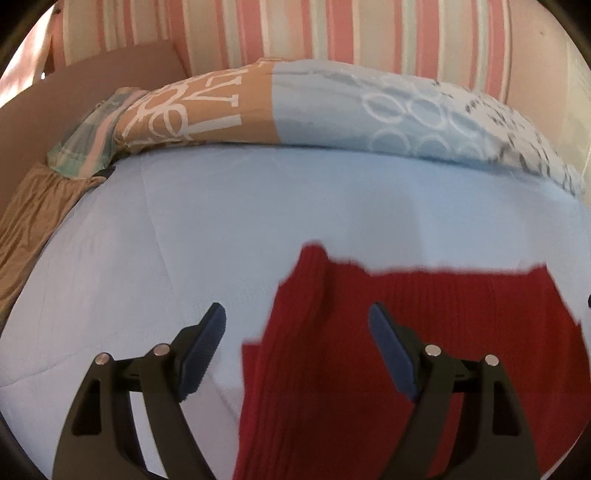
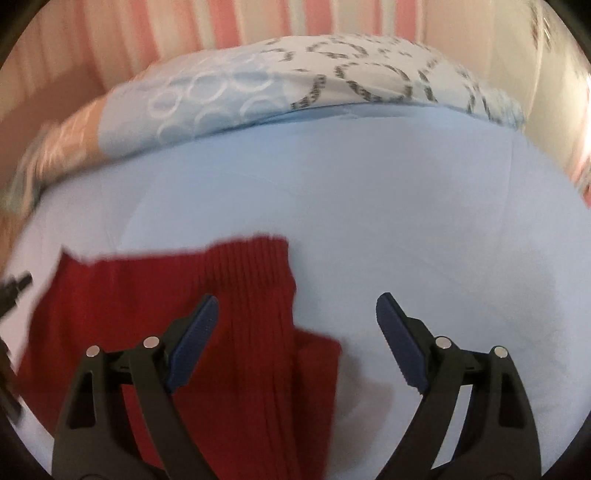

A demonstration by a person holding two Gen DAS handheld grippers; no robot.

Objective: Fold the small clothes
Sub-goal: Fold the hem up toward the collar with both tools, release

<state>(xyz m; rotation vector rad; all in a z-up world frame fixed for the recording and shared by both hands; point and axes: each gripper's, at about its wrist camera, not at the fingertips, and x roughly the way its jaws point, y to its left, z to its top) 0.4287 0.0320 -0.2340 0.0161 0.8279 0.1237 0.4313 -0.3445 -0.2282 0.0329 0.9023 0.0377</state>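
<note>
Red ribbed knit garment (image 1: 424,332) lies flat on the light blue bed sheet (image 1: 221,221), near side of the bed. Its far edge runs roughly straight across, with one raised corner at its left end in the left wrist view; the right wrist view shows a folded strip along the garment's right edge (image 2: 258,295).

Left gripper (image 1: 297,325): fingers spread wide, nothing between them, over the garment's left edge. Right gripper (image 2: 297,317): fingers likewise apart, holding nothing, straddling the garment's right edge.

Bare sheet extends beyond the far edge up to the patterned pillow (image 1: 369,107). Striped pink wall (image 1: 332,33) behind.
</note>
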